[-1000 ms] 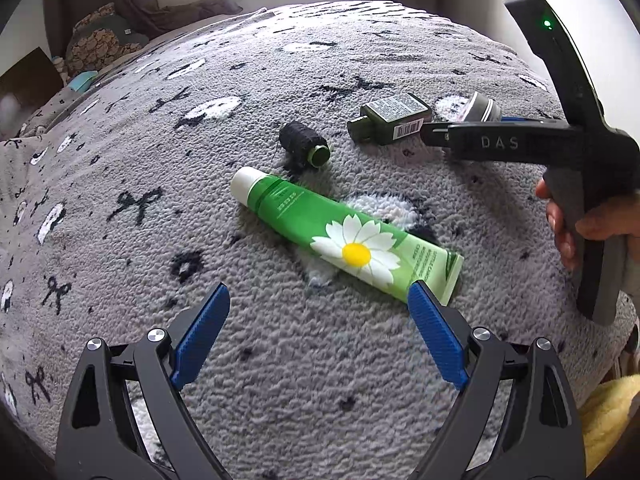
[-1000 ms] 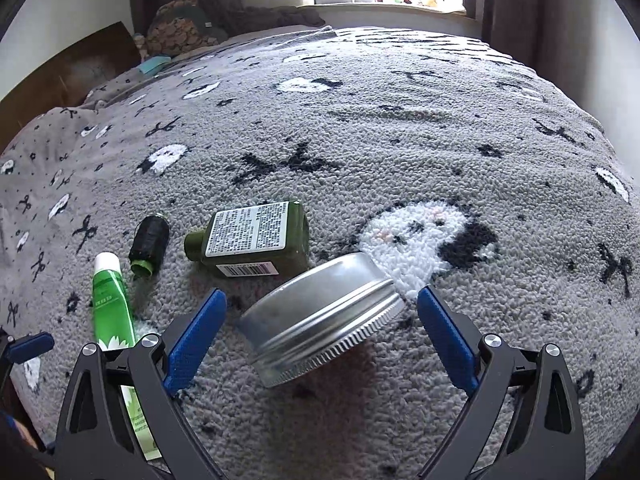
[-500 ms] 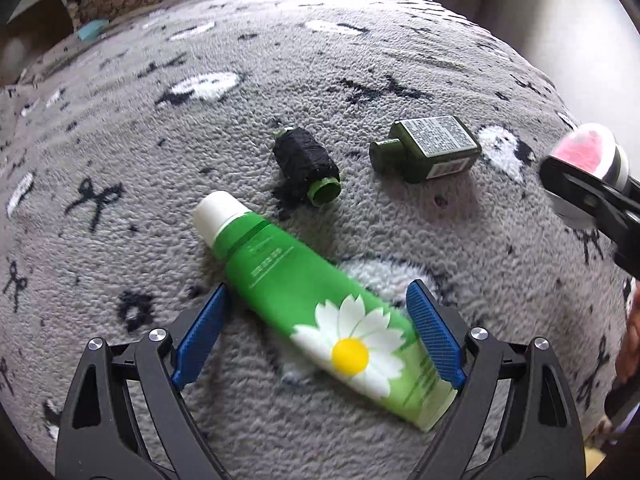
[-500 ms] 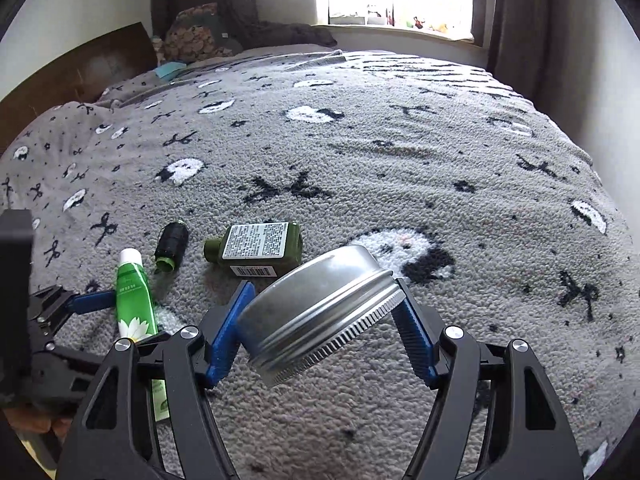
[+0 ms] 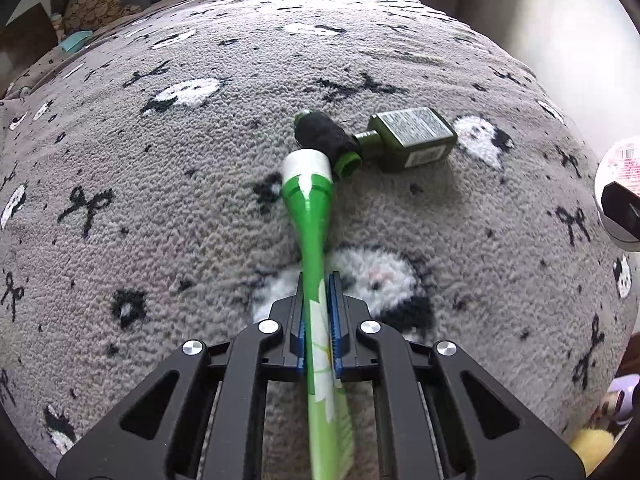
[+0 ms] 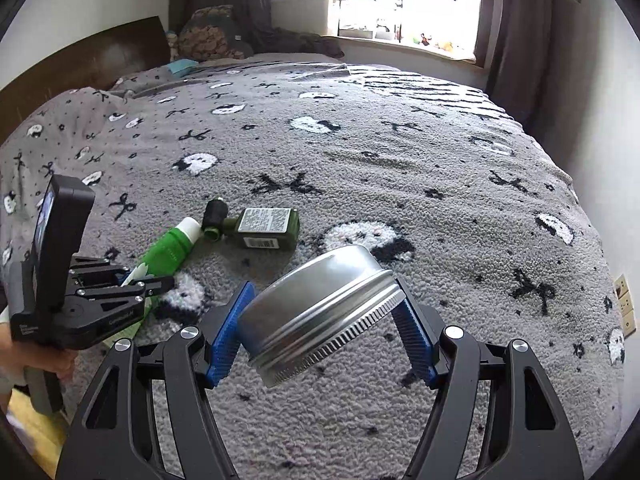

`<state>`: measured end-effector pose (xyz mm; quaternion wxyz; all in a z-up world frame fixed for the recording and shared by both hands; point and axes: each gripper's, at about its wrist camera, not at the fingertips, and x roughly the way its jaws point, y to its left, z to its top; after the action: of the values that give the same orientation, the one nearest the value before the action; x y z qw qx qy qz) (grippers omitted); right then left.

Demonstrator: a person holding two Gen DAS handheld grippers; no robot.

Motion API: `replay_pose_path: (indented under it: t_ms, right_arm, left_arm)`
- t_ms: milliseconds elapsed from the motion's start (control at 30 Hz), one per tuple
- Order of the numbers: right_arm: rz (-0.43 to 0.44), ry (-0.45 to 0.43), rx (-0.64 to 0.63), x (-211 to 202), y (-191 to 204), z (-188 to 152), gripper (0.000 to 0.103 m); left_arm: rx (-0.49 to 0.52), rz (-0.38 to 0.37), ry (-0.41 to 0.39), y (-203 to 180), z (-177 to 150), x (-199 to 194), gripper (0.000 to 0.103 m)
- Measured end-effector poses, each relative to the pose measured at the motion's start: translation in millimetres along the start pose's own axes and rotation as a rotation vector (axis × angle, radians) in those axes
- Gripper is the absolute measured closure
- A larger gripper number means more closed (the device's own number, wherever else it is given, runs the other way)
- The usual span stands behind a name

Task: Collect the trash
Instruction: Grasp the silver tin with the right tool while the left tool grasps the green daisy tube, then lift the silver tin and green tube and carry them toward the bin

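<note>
My left gripper (image 5: 318, 320) is shut on the flat end of a green daisy-print tube (image 5: 310, 208); its white cap points away, next to a black spool (image 5: 322, 138). A dark green bottle (image 5: 412, 138) lies just right of the spool. My right gripper (image 6: 320, 320) is shut on a round metal tin (image 6: 316, 312), held tilted above the blanket. In the right wrist view the left gripper (image 6: 120, 288) with the tube (image 6: 170, 250) is at the left, and the spool (image 6: 214, 218) and bottle (image 6: 268, 226) lie beyond it.
Everything lies on a grey fleece blanket (image 6: 400, 168) with bow and ghost patterns that covers a bed. A wooden headboard (image 6: 80, 64) and cushions (image 6: 208, 32) are at the far left. A wall (image 6: 600, 120) runs along the bed's right side.
My left gripper has closed on the green tube and turned it on edge. My right gripper has lifted the tin higher and back from the blanket.
</note>
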<state>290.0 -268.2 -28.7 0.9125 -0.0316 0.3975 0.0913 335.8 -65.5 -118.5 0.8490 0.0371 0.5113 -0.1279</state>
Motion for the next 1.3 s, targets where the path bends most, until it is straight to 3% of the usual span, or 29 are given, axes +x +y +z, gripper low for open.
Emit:
replay_pose_path:
  t_ms: [333, 800, 1033, 1300]
  right_arm:
    - [0.044, -0.010, -0.016, -53.4, 24.4, -31.0, 0.033]
    - [0.090, -0.104, -0.019, -147.2, 47.9, -86.0, 0.033]
    - [0.132, -0.155, -0.026, -178.7, 62.4, -126.8, 0.033]
    - [0.135, -0.134, -0.026, -179.7, 84.8, -182.1, 0.033]
  left_arm:
    - [0.103, 0.001, -0.020, -10.1, -50.9, -47.3, 0.097]
    - [0.177, -0.058, -0.177, -29.6, -121.4, -159.2, 0.097]
    - [0.235, -0.109, -0.192, -45.8, -166.3, -185.8, 0.097]
    - [0.264, -0.183, -0.167, -57.7, -225.2, -187.4, 0.097]
